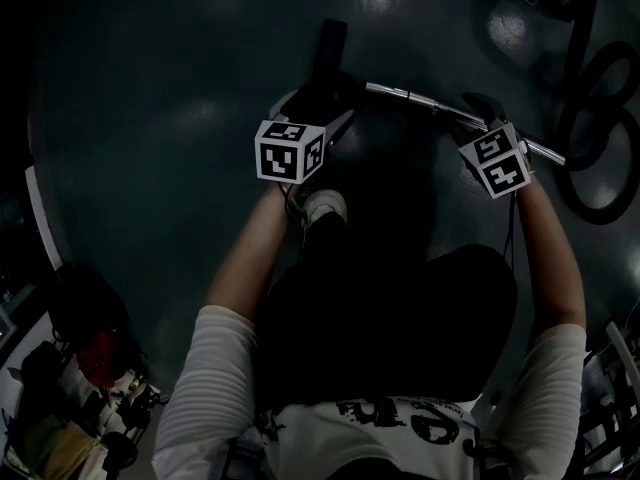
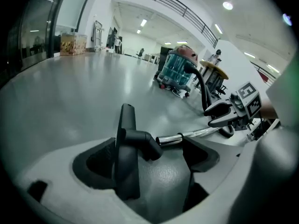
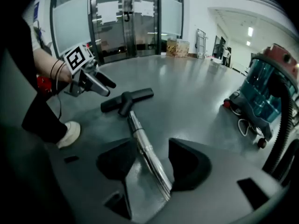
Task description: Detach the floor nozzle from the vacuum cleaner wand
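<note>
The black floor nozzle (image 1: 328, 53) lies on the grey floor, and the chrome wand (image 1: 440, 108) runs from its neck toward the right. In the left gripper view the nozzle (image 2: 127, 143) shows between the wide jaws of my left gripper (image 2: 149, 157), which is open; the pads are clear of it. My right gripper (image 3: 152, 164) is open above the wand (image 3: 145, 148), not touching it. The wand's end meets the nozzle (image 3: 127, 99) neck; I cannot tell whether they are still joined. In the head view the left gripper (image 1: 322, 98) hovers by the nozzle and the right gripper (image 1: 484, 108) over the wand.
A teal and red vacuum canister (image 3: 266, 83) stands to the right, with its black hose (image 1: 600, 98) looping over the floor. The person's white shoe (image 1: 325, 206) is planted just behind the nozzle. Glass doors (image 3: 126, 22) close the far side. Bags and clutter (image 1: 80, 368) sit at lower left.
</note>
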Demonstrator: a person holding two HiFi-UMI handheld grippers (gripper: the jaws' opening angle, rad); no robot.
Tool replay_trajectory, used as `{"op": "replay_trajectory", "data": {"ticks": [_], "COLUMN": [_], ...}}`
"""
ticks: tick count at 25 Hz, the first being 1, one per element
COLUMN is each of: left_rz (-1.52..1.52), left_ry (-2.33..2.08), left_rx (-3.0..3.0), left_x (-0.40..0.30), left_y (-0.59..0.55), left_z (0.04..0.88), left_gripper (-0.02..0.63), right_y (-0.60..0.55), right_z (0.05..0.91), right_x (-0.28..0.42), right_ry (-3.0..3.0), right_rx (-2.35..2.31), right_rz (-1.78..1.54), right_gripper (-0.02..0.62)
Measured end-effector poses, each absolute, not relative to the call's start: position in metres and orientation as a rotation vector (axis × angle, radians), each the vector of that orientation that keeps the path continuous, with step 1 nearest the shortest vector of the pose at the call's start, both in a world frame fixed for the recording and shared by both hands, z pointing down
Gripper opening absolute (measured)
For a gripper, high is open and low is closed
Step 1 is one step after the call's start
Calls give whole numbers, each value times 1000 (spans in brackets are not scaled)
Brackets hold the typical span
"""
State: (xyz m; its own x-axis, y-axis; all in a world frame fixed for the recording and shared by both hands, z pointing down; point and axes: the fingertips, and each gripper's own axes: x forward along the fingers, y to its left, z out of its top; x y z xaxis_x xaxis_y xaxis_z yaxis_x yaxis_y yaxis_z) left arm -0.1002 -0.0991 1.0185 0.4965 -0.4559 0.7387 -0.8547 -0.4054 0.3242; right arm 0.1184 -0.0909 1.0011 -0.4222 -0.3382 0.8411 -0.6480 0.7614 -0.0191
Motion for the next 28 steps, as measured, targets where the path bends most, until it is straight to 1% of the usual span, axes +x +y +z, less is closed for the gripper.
{"op": "replay_trajectory", "data": {"ticks": [2, 3, 4, 5, 6, 7, 8, 9, 15, 18, 21, 28], "left_rz": [708, 701, 699, 705, 716, 730, 738, 739, 692, 644, 580, 422], "left_ry": [-1126, -1160, -1198, -1229, -1242, -1239, -1232, -1228, -1298, -1282, -1282, -1322], "left_rx": [2026, 2014, 2000, 1988, 1979, 1974, 1975, 1983, 2078, 2137, 2232, 2442], "left_x": [-102, -105, -108, -111, -111, -108, -102, -96, -61, -32, -32, -12], "left_y": [-102, -105, -108, -110, -111, -110, -108, -107, -97, -56, -25, 2], "left_z": [999, 987, 972, 954, 934, 910, 883, 852, 623, 492, 364, 163], "left_gripper": [444, 397, 327, 231, 171, 97, 35, 5, 5, 5, 5, 5], "right_y": [-102, -108, -114, -118, -120, -118, -114, -108, -66, -18, 18, 57], "right_z": [978, 963, 944, 922, 894, 864, 830, 796, 574, 442, 322, 152], "right_x": [118, 118, 118, 117, 116, 114, 112, 112, 119, 139, 138, 161], "right_ry": [-2074, -2088, -2105, -2126, -2152, -2178, -2202, -2221, -2271, -2273, -2278, -2286], "right_rx": [837, 896, 963, 1032, 1095, 1146, 1186, 1221, 1373, 1457, 1519, 1642], "right_rz": [472, 478, 475, 465, 450, 434, 424, 427, 530, 541, 514, 375], "right_gripper": [210, 205, 155, 75, 34, 3, 3, 3, 3, 3, 3, 3]}}
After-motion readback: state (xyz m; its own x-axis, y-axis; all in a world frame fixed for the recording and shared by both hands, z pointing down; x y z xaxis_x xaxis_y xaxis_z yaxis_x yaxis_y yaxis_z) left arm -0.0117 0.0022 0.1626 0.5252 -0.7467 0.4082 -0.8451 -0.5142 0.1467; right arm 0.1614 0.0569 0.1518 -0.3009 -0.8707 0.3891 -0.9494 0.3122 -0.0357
